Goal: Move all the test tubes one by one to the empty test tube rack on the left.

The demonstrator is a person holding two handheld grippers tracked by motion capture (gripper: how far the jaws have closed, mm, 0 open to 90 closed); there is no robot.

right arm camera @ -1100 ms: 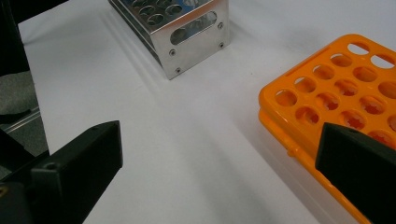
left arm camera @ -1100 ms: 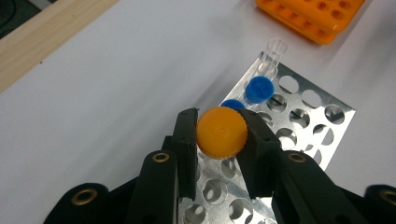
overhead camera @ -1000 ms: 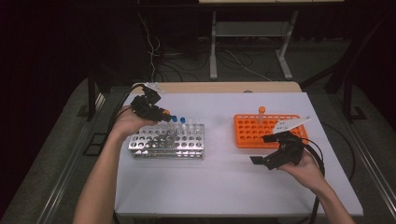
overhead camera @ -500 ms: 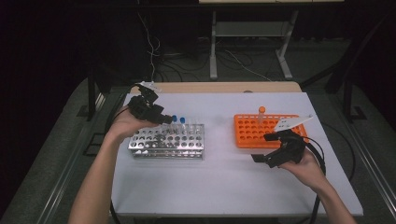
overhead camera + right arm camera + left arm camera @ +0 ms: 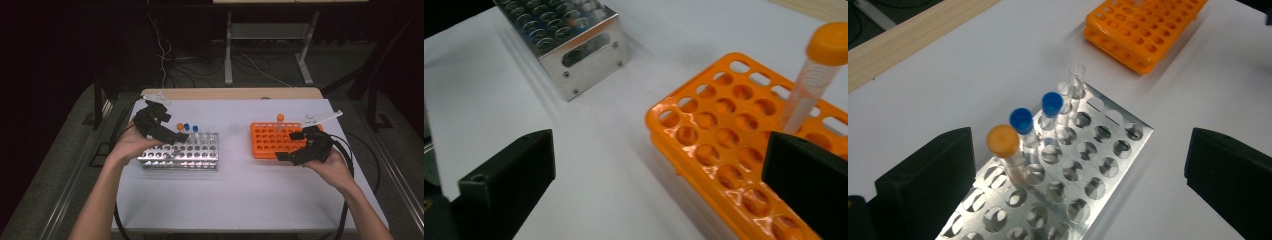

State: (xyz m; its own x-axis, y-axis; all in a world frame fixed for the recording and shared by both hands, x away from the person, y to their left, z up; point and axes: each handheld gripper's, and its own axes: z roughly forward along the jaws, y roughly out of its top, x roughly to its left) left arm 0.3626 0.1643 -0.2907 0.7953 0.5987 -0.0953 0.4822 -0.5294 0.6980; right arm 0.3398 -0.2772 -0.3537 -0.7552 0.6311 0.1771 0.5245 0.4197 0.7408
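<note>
Two racks on white tabletop (image 5: 240, 200): metal rack (image 5: 181, 152) left of centre in high view, orange rack (image 5: 274, 140) right of centre, well apart. Left gripper (image 5: 172, 135) at upper left corner of metal rack, jaws spread wide, nothing between them. Orange-capped tube (image 5: 1007, 152) standing in metal rack, between the jaws in left gripper view and touching neither; blurred cap at left of centre in that frame. Two blue-capped tubes (image 5: 1037, 120) just beyond it in same row, then clear uncapped tubes (image 5: 1074, 87) further along. Right gripper (image 5: 291, 148) at lower right edge of orange rack, jaws likewise apart and empty. Second orange-capped tube (image 5: 811, 77) upright in orange rack, upper right in right gripper view, beside right jaw.
</note>
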